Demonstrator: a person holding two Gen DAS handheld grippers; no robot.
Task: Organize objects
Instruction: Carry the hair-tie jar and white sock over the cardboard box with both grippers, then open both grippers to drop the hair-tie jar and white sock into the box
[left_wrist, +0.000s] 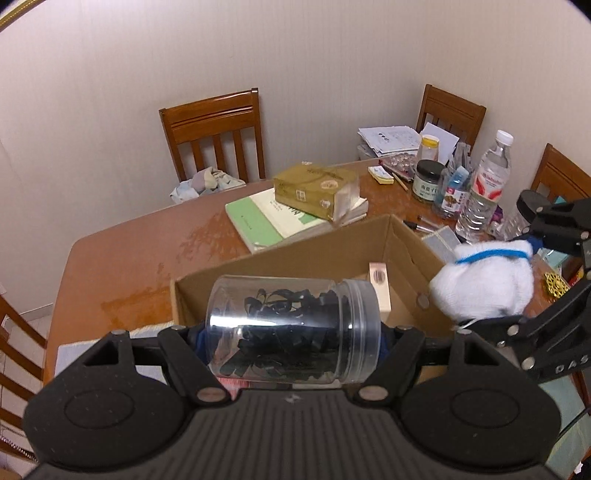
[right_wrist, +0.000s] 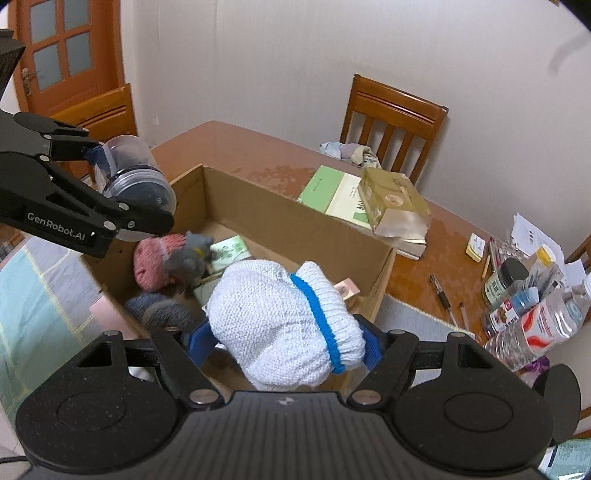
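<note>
From my left wrist camera I look down on a brown wooden table (left_wrist: 122, 258) pushed into a corner of pale walls, with wooden chairs (left_wrist: 218, 136) round it, one of them bearing crumpled cloth on its seat. A green-covered book (left_wrist: 266, 221) lies on the table with a gold tissue pack (left_wrist: 317, 188) on top, and jars, papers and a water bottle (left_wrist: 487, 184) crowd the far right end. My left gripper (left_wrist: 291, 332) is clamped on a clear plastic jar (left_wrist: 291, 328) of black pieces, one finger at each end; the jar lies on its side, its long axis running left to right, the lidded end to the right, held above the near wall of the open cardboard box (left_wrist: 325, 254). My right gripper comes in at the right edge carrying a white knitted bundle (left_wrist: 484, 284). From my right wrist camera the same table (right_wrist: 258, 147) runs toward the corner, a wooden door (right_wrist: 62, 55) standing at upper left. My right gripper (right_wrist: 284, 343) has the white knitted bundle with a blue band (right_wrist: 284, 317) between its blue pads (right_wrist: 197, 341), which press on its two sides; its banded end points right, over the box (right_wrist: 291, 218). Inside lie a pink knitted ball (right_wrist: 155, 258), a grey one (right_wrist: 162, 314) and a small grey plush toy (right_wrist: 192, 254).
</note>
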